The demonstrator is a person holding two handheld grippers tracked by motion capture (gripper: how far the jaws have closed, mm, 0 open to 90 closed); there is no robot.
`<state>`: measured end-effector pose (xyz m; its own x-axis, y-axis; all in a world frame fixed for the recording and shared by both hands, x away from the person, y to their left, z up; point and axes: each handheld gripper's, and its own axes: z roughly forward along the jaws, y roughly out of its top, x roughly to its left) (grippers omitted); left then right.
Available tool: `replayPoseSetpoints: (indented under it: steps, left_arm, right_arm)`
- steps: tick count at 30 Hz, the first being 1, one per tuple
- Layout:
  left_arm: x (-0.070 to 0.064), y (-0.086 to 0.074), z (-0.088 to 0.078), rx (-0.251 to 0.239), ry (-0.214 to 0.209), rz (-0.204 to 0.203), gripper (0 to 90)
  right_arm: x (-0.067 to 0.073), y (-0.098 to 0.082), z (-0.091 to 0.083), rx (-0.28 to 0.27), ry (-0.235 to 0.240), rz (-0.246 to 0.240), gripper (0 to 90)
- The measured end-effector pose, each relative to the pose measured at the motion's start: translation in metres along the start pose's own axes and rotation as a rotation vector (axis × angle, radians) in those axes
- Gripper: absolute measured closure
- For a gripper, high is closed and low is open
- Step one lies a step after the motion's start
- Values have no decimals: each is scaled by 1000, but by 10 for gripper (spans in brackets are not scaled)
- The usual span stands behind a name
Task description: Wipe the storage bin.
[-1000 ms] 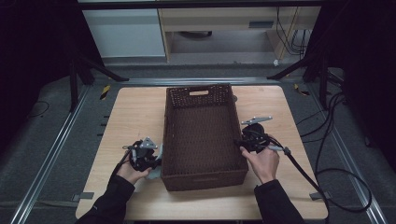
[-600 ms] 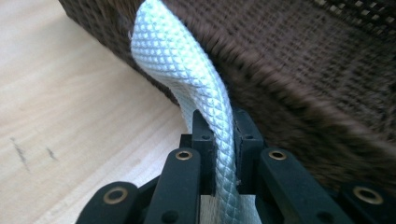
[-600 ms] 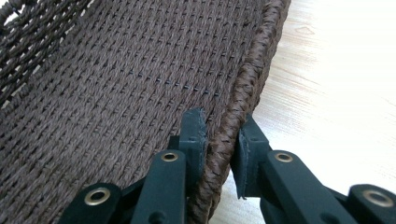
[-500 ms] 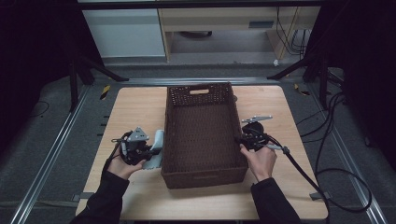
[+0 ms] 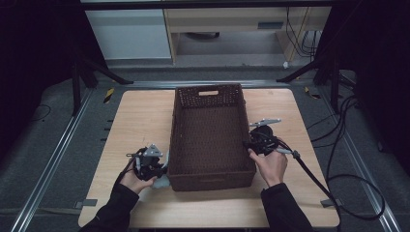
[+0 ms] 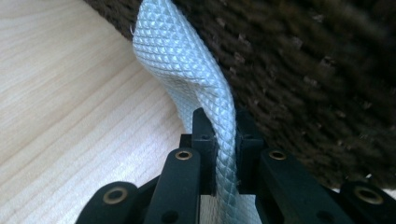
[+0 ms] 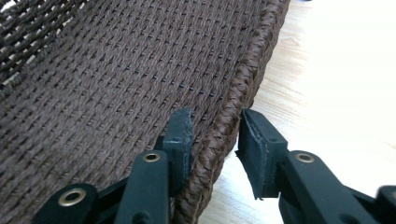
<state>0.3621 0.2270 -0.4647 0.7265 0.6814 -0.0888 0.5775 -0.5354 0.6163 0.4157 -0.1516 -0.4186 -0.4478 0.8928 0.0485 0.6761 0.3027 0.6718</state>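
Note:
A dark brown woven basket stands in the middle of the wooden table. My left gripper is beside the basket's near left corner, shut on a pale, diamond-textured cloth. In the left gripper view the cloth rises from between the jaws of my left gripper and lies against the basket's outer wall. My right gripper is at the right rim. In the right gripper view my right gripper straddles the braided rim; its jaws have just been opening, and a gap shows at the outer pad.
Bare wood lies to the right of the basket, and more bare wood to its left. A black cable trails from the right gripper over the table's right edge. Metal rails and dark stands flank the table.
My left gripper and the cloth swung out to the left and farther from me, then came back close to the basket's near left corner. The right hand kept its place at the rim.

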Motion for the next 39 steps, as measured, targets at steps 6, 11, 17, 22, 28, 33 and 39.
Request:
replayPoseSetpoints:
  steps: [6,11,17,22,28,33,39]
  left_arm:
    - [3,8,-20,-61,20,-14,814]
    - [-2,17,-44,-128,32,-1,814]
    - [-13,15,-49,-130,28,18,814]
    - [-16,0,-33,-70,6,9,814]
    - [-17,-10,-21,-29,-4,0,814]
    - [-15,-8,-24,-42,2,-3,814]
    - [-14,0,-34,-81,13,0,814]
  right_arm:
    - [1,0,0,0,-10,-12,622]
    - [0,2,-1,-7,-5,-8,595]
    - [1,6,-9,-17,4,-11,578]
    - [4,-3,-12,13,21,-27,574]
    - [4,-8,-5,66,39,-27,594]
    - [4,-7,-4,59,50,-5,703]
    - [3,-5,-3,38,14,38,788]
